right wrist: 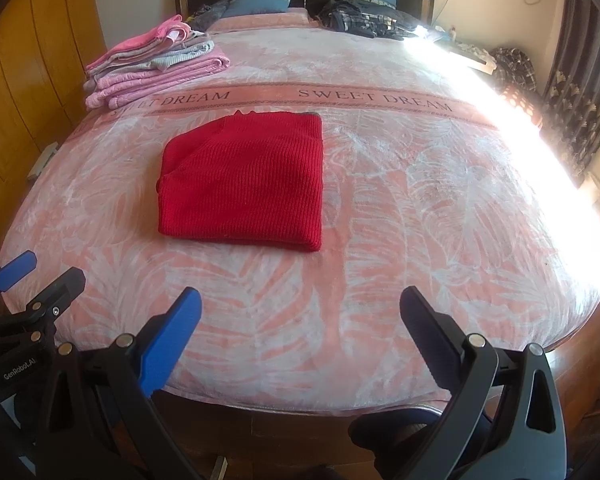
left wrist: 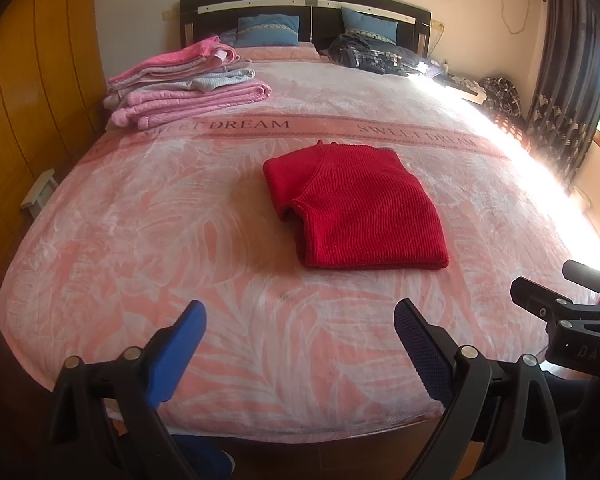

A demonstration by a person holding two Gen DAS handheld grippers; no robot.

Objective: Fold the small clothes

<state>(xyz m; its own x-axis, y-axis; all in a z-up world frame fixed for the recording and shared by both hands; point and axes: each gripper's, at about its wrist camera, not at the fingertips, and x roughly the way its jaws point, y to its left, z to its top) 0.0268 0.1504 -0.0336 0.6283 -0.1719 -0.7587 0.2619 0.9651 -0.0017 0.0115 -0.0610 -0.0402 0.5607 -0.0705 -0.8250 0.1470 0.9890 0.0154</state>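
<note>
A red knitted sweater (left wrist: 356,208) (right wrist: 244,184) lies folded into a rough rectangle in the middle of the bed. My left gripper (left wrist: 300,316) hangs open over the bed's near edge, well short of the sweater, with nothing between its blue pads. My right gripper (right wrist: 300,304) is open too and holds nothing, near the foot of the bed, right of the sweater. Each gripper shows at the edge of the other's view: the right one (left wrist: 568,312) and the left one (right wrist: 24,280).
The bed carries a pink leaf-patterned blanket (left wrist: 180,240) (right wrist: 420,220). A stack of folded pink and grey clothes (left wrist: 184,84) (right wrist: 152,68) sits at the far left. Dark plaid clothes (left wrist: 372,56) lie by the pillows. A wooden wardrobe (left wrist: 28,100) stands left, curtains (left wrist: 572,80) right.
</note>
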